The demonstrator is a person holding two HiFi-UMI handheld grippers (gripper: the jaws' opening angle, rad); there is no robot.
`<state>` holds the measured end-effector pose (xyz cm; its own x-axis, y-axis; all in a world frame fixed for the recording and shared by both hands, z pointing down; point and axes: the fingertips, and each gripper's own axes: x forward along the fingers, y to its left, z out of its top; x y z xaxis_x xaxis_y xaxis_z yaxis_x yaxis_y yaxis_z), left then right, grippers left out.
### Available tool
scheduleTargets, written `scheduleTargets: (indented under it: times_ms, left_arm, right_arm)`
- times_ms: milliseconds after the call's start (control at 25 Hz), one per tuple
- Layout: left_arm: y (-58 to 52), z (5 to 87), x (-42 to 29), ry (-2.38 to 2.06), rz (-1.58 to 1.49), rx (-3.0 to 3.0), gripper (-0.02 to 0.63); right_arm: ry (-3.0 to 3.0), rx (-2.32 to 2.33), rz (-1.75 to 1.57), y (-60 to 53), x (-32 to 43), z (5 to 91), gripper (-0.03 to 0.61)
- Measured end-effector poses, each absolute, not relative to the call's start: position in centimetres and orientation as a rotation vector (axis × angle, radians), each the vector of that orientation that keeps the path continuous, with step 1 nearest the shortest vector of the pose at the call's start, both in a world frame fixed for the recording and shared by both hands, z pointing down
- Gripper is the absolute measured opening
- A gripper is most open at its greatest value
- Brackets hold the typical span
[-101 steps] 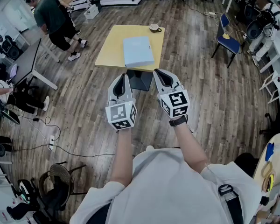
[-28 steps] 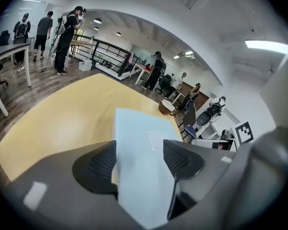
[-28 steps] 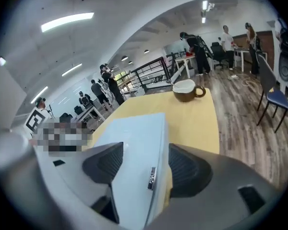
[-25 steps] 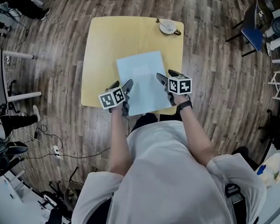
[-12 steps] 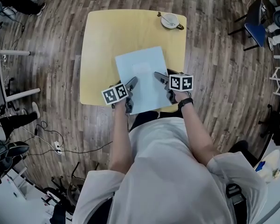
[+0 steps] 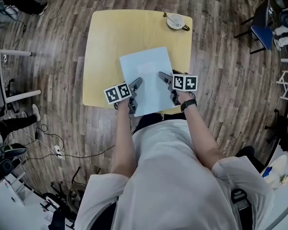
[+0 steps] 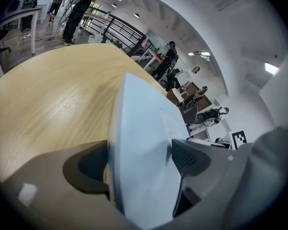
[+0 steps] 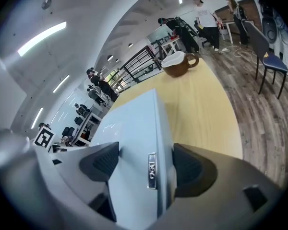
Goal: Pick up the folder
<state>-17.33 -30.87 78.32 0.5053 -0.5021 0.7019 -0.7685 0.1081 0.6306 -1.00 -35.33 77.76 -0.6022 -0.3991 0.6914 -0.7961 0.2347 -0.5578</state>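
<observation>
A pale blue folder (image 6: 146, 71) lies flat on the yellow table (image 6: 110, 42), its near edge at the table's front edge. My left gripper (image 6: 133, 97) straddles the folder's near left edge and my right gripper (image 6: 169, 87) straddles its near right edge. In the left gripper view the folder (image 7: 144, 143) fills the gap of the wide-open left gripper (image 7: 139, 159). The right gripper view shows the folder's (image 8: 134, 138) spine with a small metal label, between the jaws of the open right gripper (image 8: 144, 164). The pads sit right beside the folder without a clear squeeze.
A brown cup on a saucer (image 6: 175, 21) stands at the table's far right corner; the cup (image 8: 177, 63) also shows in the right gripper view. A blue chair (image 6: 264, 30) stands on the wooden floor to the right. People stand far off in the room.
The grippers came from mid-air before the table to the folder's near corners. Over the last second both sank a little and their jaws now straddle the folder's edges.
</observation>
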Motion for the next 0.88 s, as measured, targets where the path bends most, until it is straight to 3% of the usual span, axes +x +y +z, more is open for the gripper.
scheduleTargets:
  times_ms: [880]
  left_arm:
    - [-34.6, 66.5, -19.2, -1.291, 0.179, 1.799, 0.403]
  right_arm:
    - [-2.341, 1.232, 1.091, -38.7, -2.9, 65.7, 0.321]
